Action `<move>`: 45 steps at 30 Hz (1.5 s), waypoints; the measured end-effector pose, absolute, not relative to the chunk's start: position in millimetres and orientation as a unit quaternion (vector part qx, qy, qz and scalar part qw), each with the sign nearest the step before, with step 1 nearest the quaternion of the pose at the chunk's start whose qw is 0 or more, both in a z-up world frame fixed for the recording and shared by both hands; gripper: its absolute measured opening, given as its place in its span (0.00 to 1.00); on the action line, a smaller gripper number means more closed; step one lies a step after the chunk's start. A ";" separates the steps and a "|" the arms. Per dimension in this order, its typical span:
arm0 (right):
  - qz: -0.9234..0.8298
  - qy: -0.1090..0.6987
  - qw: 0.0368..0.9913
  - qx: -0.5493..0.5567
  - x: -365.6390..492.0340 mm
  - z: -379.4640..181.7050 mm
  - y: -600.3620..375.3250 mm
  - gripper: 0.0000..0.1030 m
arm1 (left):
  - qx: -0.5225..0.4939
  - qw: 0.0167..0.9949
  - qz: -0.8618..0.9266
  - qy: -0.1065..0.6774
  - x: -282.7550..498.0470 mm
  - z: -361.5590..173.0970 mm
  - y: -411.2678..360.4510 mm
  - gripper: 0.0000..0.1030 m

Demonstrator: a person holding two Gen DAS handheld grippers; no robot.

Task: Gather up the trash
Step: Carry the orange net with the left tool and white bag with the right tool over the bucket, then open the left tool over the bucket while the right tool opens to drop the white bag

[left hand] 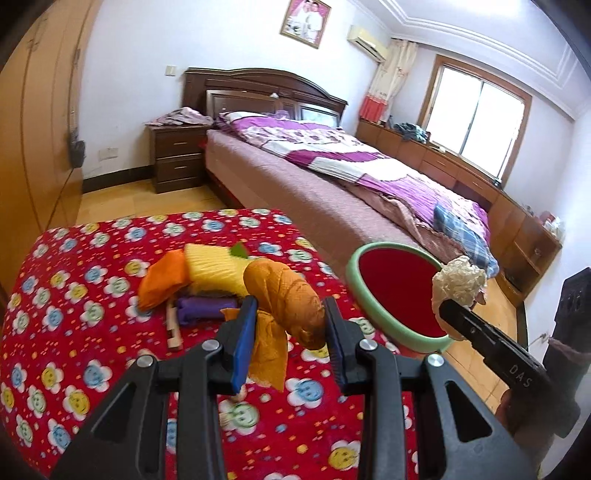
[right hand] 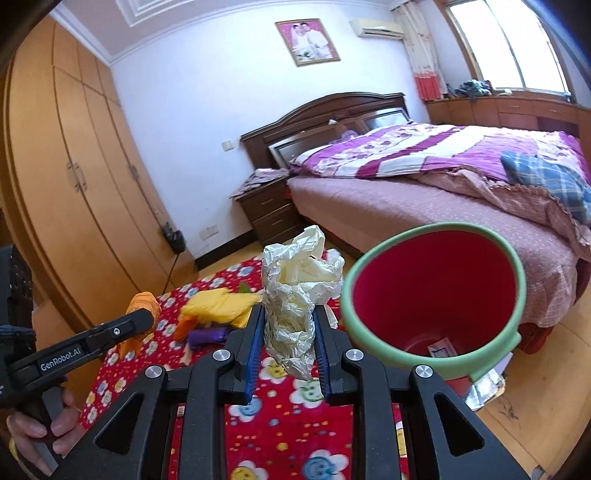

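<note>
Red bin (right hand: 432,291) bottom (paper scrap there) sits half-hidden.

Home bedroom, lived-in. Evidence: double bed (left hand: 332,192) with dark wood headboard (left hand: 258,92), purple floral quilt (left hand: 332,147) and a folded plaid cloth (right hand: 546,177) on it. Matching dark nightstand (left hand: 177,158) just beside the bed, clothes piled on top. Floor-to-ceiling wooden wardrobe (right hand: 74,184) along one wall. Framed portrait photo (right hand: 306,40) above the headboard, wall air conditioner (right hand: 376,27) near it. Window (left hand: 476,122) with curtain (left hand: 384,81), low wooden cabinets (left hand: 461,173) running below it with more clothes on them. Wood-tone floor (left hand: 147,201). Red flower-print blanket (left hand: 92,295) covers the near surface; a red bin with green rim (right hand: 436,295) stands beside it.
</note>
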State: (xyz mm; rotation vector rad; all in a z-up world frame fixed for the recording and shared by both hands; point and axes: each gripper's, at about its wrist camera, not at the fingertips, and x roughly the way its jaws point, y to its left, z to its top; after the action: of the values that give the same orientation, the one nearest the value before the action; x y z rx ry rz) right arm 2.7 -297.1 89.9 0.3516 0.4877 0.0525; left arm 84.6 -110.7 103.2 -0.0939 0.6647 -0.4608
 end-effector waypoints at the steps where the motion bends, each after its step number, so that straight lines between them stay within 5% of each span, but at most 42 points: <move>1: 0.023 0.240 0.955 0.175 2.5 89.1 -301.0 0.25 | -0.043 0.917 -0.229 0.323 86.6 103.1 -116.9 0.34; 36: -0.120 0.278 0.921 0.247 19.0 23.8 -433.4 0.26 | 0.043 0.858 -0.356 0.367 155.0 32.9 -298.5 0.35; 45: -0.122 0.287 0.915 0.258 23.3 13.4 -440.3 0.29 | 0.047 0.852 -0.364 0.374 155.0 25.6 -303.4 0.48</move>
State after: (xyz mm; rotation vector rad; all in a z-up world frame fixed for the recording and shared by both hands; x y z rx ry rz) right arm 23.3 -440.3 13.4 0.5303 0.5912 -0.2507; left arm 155.0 -303.4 25.6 0.0985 0.7864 -0.7659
